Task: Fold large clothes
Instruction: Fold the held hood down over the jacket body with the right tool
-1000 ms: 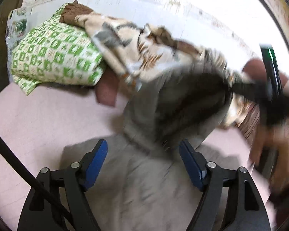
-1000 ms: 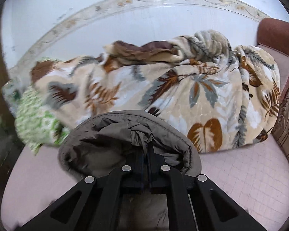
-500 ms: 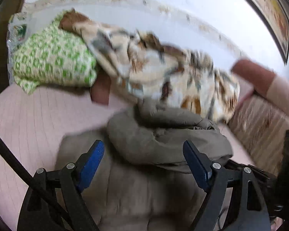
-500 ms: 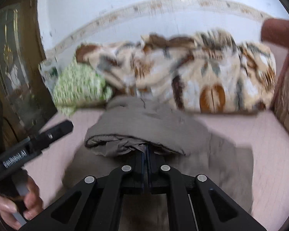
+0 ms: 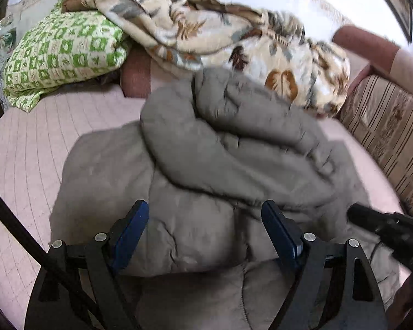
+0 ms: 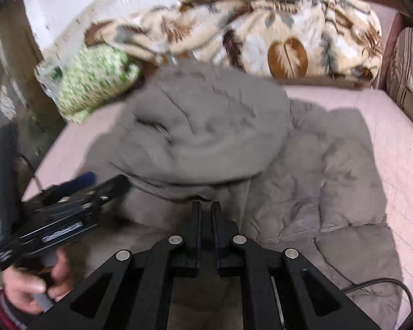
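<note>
A large grey padded coat (image 5: 201, 176) lies spread on the pink bed (image 5: 27, 148), its hood folded forward over the body. It also shows in the right wrist view (image 6: 206, 137). My left gripper (image 5: 205, 220) is open with blue pads, empty, just above the coat's near part. It shows at the left in the right wrist view (image 6: 96, 181). My right gripper (image 6: 205, 206) has its fingers nearly together with a thin gap, its tips at the folded hood's near edge; no cloth shows between them. Its black body shows at the right in the left wrist view (image 5: 385, 225).
A leaf-patterned beige blanket (image 5: 234, 35) is heaped along the wall behind the coat. A green and white checked pillow (image 5: 63, 55) lies at the back left. A striped sofa arm (image 5: 388, 134) borders the bed on the right. A black cable (image 6: 377, 286) trails over the coat's near right.
The right gripper carried the hood toward me and down onto the coat's body. Its fingers, clamped on the cloth before, now show a thin gap. The left gripper stayed open.
</note>
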The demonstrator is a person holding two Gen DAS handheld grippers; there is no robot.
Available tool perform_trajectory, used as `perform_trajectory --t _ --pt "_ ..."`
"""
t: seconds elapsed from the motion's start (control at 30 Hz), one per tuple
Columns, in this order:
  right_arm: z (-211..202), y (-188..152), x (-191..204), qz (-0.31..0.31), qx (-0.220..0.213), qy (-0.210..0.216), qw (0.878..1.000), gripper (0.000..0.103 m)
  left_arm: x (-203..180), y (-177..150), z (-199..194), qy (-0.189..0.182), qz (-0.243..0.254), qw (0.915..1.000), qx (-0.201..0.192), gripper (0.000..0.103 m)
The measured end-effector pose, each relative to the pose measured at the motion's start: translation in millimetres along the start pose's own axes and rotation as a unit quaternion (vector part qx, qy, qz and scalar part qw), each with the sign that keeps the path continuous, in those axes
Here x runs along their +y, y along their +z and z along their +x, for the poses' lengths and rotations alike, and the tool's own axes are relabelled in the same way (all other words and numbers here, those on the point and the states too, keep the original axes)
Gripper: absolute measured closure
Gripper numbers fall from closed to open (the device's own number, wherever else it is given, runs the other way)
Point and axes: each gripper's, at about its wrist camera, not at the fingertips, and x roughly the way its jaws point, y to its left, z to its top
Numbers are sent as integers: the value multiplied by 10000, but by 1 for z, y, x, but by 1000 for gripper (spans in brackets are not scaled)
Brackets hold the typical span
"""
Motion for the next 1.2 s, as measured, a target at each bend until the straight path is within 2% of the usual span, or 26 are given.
perform_trajectory --t 0.1,0.2,0.33,0.47,0.57,0.67,0.77,0.8,0.87,0.93,0.97,1.0,1.07,1.1,1.2 --pt "-25 20 5 10 -520 78 9986 95 2 9 -6 -34 -35 9998 -172 20" --pt "-21 43 17 -82 -709 66 9974 90 4 13 -6 42 -49 9998 -179 20" --pt "16 53 27 34 -427 241 9988 87 8 12 3 73 -101 9999 20 20" --pt "65 33 29 43 165 207 9996 87 11 10 18 112 -124 9995 278 20" --pt "89 19 21 181 531 251 9981 86 14 9 21 188 -168 9992 303 20" --pt "76 25 21 198 432 361 9982 86 19 12 13 190 -251 9994 137 20" --pt "50 43 18 324 -23 667 9972 85 25 16 6 196 -368 9991 -30 20" --pt "43 48 17 329 -180 635 9973 83 27 17 5 200 -397 9990 -43 20" --pt "34 61 11 268 -485 320 9980 65 28 17 8 214 -408 9989 5 20" --pt "39 69 3 203 -563 -189 9980 63 26 16 12 279 -350 9990 83 20" --pt "44 69 -2 171 -521 -354 9979 63 25 16 13 302 -317 9990 117 20" --pt "57 68 -9 175 -300 -504 9981 62 24 15 15 325 -283 9990 156 20" --pt "92 57 -23 353 437 -453 9974 62 23 14 17 332 -256 9989 186 20" --pt "99 53 -26 433 555 -394 9967 62 23 14 16 333 -248 9990 177 20" --pt "86 53 -19 364 292 -514 9976 62 24 15 12 395 -227 9989 77 20"
